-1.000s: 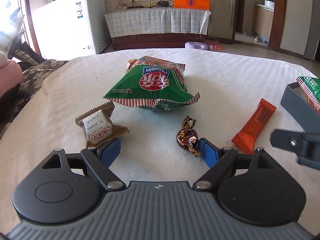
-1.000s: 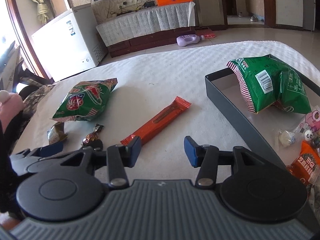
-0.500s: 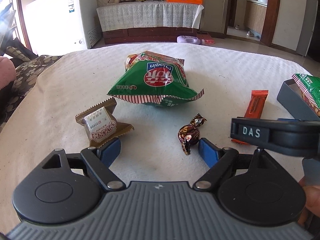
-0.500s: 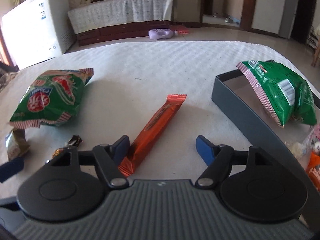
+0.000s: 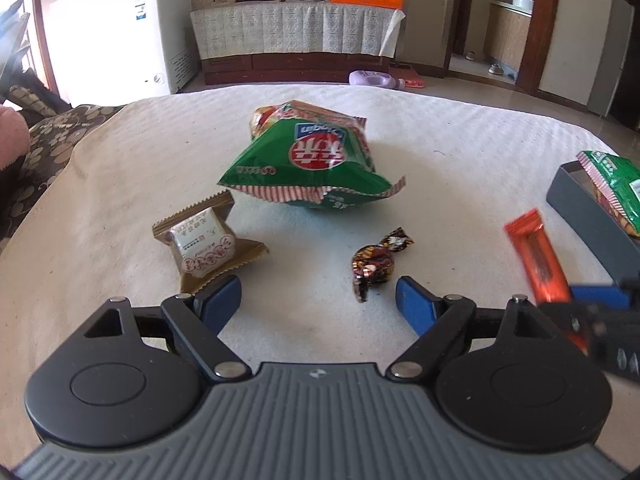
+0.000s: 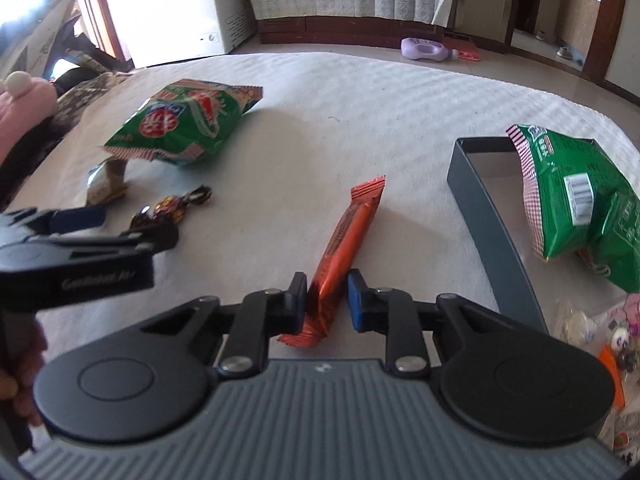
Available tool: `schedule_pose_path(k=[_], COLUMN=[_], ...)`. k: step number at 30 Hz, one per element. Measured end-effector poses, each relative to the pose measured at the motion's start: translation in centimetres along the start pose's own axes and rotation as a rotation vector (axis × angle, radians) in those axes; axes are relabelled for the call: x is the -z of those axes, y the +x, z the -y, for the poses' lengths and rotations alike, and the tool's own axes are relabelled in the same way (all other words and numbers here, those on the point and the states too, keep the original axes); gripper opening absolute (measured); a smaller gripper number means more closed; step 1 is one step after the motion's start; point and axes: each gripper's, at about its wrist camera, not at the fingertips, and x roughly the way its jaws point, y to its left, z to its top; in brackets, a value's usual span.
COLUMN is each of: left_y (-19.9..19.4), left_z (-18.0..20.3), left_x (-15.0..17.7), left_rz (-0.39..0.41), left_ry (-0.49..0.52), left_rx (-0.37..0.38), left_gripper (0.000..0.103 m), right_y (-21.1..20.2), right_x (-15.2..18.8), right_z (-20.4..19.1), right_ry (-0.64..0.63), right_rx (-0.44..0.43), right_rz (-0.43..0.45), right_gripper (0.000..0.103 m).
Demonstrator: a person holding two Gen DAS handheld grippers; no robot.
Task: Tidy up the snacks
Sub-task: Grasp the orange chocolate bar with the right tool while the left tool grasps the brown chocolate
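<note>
Right tool (image 6: 326, 298) first: jaws closing, with the near end of the bar (image 6: 346, 236) between them. Left pad against the wrapper, right pad touching it or as good as. Looks like a grip just being made.

Lies lengthwise along the tool's own line, that bar: one end toward the near edge of the worktop (image 6: 360, 100), the other toward the far edge and leaning a little to the right. Taken across its narrow width, so a long free end sticks out ahead of the pads.

Now the relation that matters. Off to the right of the bar, toward the right edge, the box (image 6: 492, 232), its long grey wall running roughly parallel to the bar. Already holding a green bag (image 6: 580, 200) and some small packets at its near end. Bare floor showing only in the far corner and along the left wall. Probably calls for a lift and a carry rightward over that wall, keeping the bar's long axis parallel to it so both ends clear. Clearly the nearer hand for this.

Left tool (image 5: 318, 296): wide and empty, low over the near-left part of the worktop. Just ahead of its right finger, the candy (image 5: 374, 266); by its left finger, the brown packet (image 5: 204, 246); further toward the far edge, the loose green bag (image 5: 312, 160). Well apart from the box, all three.
</note>
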Motion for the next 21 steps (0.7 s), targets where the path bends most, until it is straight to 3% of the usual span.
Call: schedule_pose_path(k=[6, 11, 16, 21], left_y=[0.2, 1.5, 1.5, 1.1], left_z=[2.2, 2.3, 3.2, 3.6], left_x=[0.0, -0.3, -0.1, 0.0], left_rz=[0.030, 0.025, 0.041, 0.052], left_ry=[0.100, 0.080, 0.098, 0.105], left_rx=[0.019, 0.082, 0.075, 0.068], left_gripper=[0.086, 0.066, 0.059, 0.044], right_y=[-1.1, -1.2, -1.1, -0.7], right_x=[2.1, 2.3, 2.0, 1.8], right_z=[-1.7, -0.5, 0.2, 0.2], right_ry=[-0.132, -0.133, -0.082, -0.098], right_rx=[0.034, -0.008, -0.019, -0.021], right_rz=[0.010, 0.020, 0.019, 0.022], right_gripper=[0.021, 0.022, 0.024, 0.022])
